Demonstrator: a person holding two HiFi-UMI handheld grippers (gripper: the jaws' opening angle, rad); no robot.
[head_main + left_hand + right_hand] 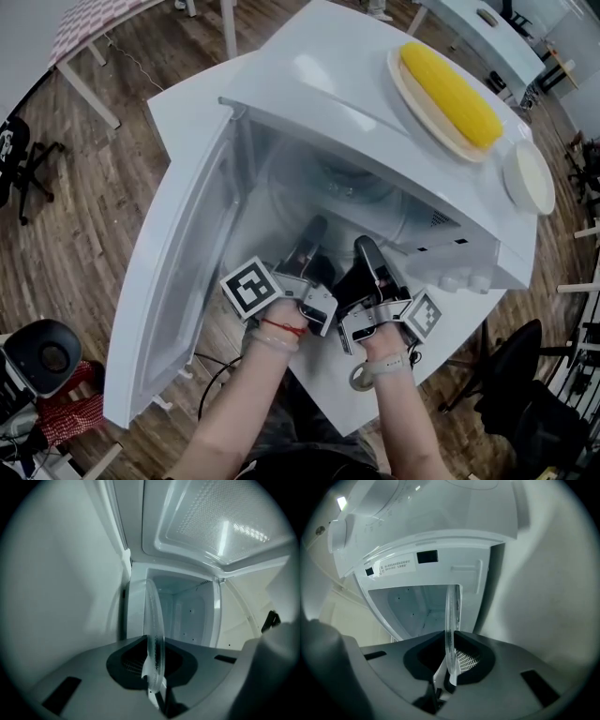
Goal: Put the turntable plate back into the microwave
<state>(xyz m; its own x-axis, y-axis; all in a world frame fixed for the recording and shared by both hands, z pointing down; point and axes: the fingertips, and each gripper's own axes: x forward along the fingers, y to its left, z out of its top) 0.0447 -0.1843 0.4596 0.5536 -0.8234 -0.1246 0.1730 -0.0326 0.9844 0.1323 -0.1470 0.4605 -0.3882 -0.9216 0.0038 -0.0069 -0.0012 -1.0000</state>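
Observation:
The clear glass turntable plate (339, 184) lies partly inside the cavity of the white microwave (309, 84), its near rim held by both grippers. My left gripper (312, 232) is shut on the rim at the left, and my right gripper (366, 247) is shut on it at the right. In the left gripper view the plate (154, 630) shows edge-on, pinched in the gripper (157, 670), with the cavity beyond. The right gripper view also shows the plate (450, 620) edge-on, clamped in the gripper (449, 665), in front of the microwave opening.
The microwave door (178, 300) hangs open to the left. A plate with a corn cob (450, 94) and a white dish (530, 178) rest on top of the microwave. The control knobs (459, 281) are at the right front. Chairs and tables stand around.

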